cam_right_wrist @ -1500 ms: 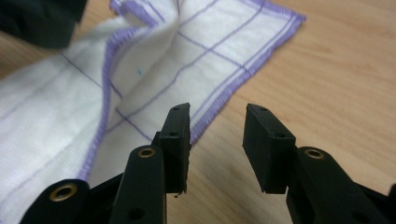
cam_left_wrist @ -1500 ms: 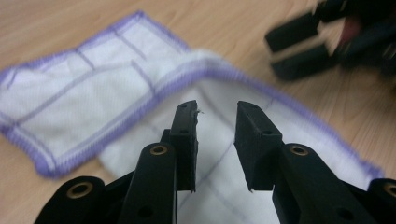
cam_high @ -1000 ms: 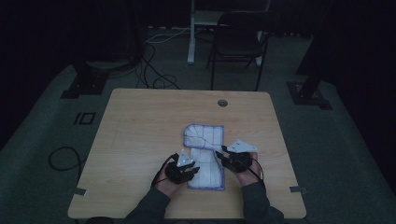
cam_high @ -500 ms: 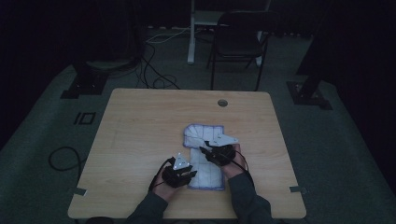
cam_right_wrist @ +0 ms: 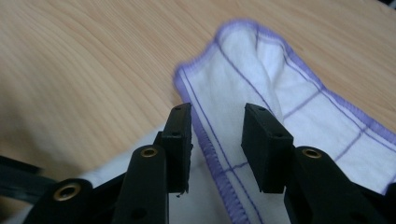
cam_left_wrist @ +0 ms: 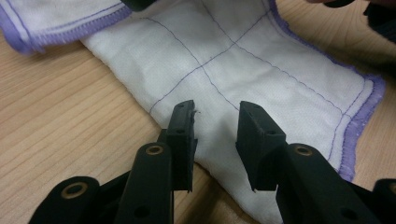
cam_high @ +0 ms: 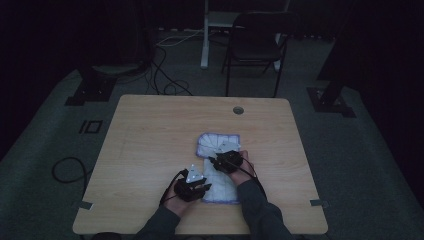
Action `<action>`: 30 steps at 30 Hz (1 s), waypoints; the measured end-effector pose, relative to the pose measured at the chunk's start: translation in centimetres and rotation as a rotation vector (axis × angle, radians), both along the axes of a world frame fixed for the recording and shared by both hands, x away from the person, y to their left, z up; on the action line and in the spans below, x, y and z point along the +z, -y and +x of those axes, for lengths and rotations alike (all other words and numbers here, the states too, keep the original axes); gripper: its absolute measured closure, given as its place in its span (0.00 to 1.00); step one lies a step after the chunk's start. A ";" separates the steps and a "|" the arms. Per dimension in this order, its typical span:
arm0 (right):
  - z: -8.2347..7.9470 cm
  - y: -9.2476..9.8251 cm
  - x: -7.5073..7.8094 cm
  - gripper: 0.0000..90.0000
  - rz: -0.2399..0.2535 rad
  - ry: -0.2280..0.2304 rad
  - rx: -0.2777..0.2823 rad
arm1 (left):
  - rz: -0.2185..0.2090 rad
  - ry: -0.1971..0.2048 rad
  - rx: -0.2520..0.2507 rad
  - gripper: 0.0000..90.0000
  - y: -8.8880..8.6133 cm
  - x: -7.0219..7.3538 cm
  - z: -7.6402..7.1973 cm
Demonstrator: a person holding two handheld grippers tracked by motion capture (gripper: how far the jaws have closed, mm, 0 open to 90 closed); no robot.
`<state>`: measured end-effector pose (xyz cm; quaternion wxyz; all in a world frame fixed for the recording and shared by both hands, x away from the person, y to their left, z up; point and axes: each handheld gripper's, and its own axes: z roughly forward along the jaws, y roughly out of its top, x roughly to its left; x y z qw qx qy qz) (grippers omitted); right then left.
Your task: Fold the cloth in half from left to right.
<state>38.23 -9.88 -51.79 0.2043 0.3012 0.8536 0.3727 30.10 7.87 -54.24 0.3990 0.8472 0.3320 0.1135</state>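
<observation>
We see a white cloth (cam_high: 218, 165) with purple stitched edging lying on the near right part of a light wooden table (cam_high: 150, 135). Its far part is folded over, and the purple hem of that fold runs across the cloth.

Left gripper (cam_high: 192, 184): at the cloth's near left edge, held low. In the left gripper view (cam_left_wrist: 215, 126) its jaws stand apart over the cloth with a clear gap between them, pinching nothing; the stitched grid lines cross just ahead of them.

Right gripper (cam_high: 226, 159): over the middle of the cloth, near the fold. In the right gripper view (cam_right_wrist: 215, 126) the jaws straddle the purple hem (cam_right_wrist: 212, 154); they have just been opening, the hem lies between them, and we cannot see the pads pressing on it.

Nothing lies between the grippers and the cloth; the two hands sit close together, with black cables (cam_high: 250, 172) trailing back along the sleeves.

Table: bare wood around the cloth, with a round cable hole (cam_high: 238, 110) near the far edge.

Room: dim, with a grey carpeted floor. A dark chair (cam_high: 260, 45) stands beyond the table, loose cables (cam_high: 165, 82) run on the floor to the far left, and another cable loop (cam_high: 67, 170) lies left of the table
</observation>
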 end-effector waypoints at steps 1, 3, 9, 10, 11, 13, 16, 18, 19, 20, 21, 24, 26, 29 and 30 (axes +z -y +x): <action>0.2 0.0 -0.2 0.70 -0.013 0.000 -0.004 | 0.001 0.000 -0.001 0.75 0.0 0.0 0.0; 0.5 0.2 -0.5 0.71 -0.027 0.000 -0.019 | 0.003 0.001 -0.003 0.75 0.0 0.0 0.0; 1.4 1.0 -0.8 0.72 -0.047 0.000 -0.060 | 0.004 0.000 -0.006 0.75 0.0 0.0 0.0; 1.5 1.1 -0.8 0.71 -0.048 0.000 -0.066 | 0.004 0.000 -0.006 0.75 0.0 0.0 0.0; 1.7 1.3 -0.8 0.71 -0.048 -0.001 -0.071 | 0.003 0.000 -0.006 0.75 0.0 -0.1 0.0; 1.9 1.6 -0.8 0.71 -0.046 -0.001 -0.081 | 0.001 0.000 -0.006 0.75 0.0 -0.1 0.0; 2.1 2.0 -0.8 0.70 -0.039 -0.007 -0.087 | 0.000 -0.002 -0.006 0.74 0.0 -0.1 0.0; 2.2 2.0 -0.9 0.69 -0.037 -0.012 -0.082 | -0.003 -0.003 -0.006 0.74 0.0 -0.1 0.0; 2.2 2.0 -0.9 0.67 -0.033 -0.016 -0.077 | -0.003 -0.003 -0.006 0.74 0.0 -0.1 0.0; 2.2 1.9 -1.0 0.66 -0.033 -0.024 -0.068 | -0.005 -0.002 -0.006 0.74 0.0 -0.1 0.0; 2.3 1.9 -1.1 0.64 -0.038 -0.032 -0.054 | -0.004 -0.002 -0.007 0.74 0.0 -0.1 0.0; 2.4 1.7 -1.4 0.63 -0.059 -0.034 -0.045 | -0.006 -0.002 -0.007 0.74 0.0 -0.1 0.0; 2.4 1.6 -1.5 0.63 -0.065 -0.037 -0.049 | -0.008 -0.004 -0.007 0.74 0.0 -0.2 0.0; 2.6 1.8 -1.6 0.71 -0.072 -0.030 -0.070 | -0.011 -0.004 -0.006 0.74 0.0 -0.2 0.0; 2.6 1.8 -1.6 0.74 -0.073 -0.027 -0.073 | -0.013 -0.005 -0.006 0.74 0.0 -0.2 0.0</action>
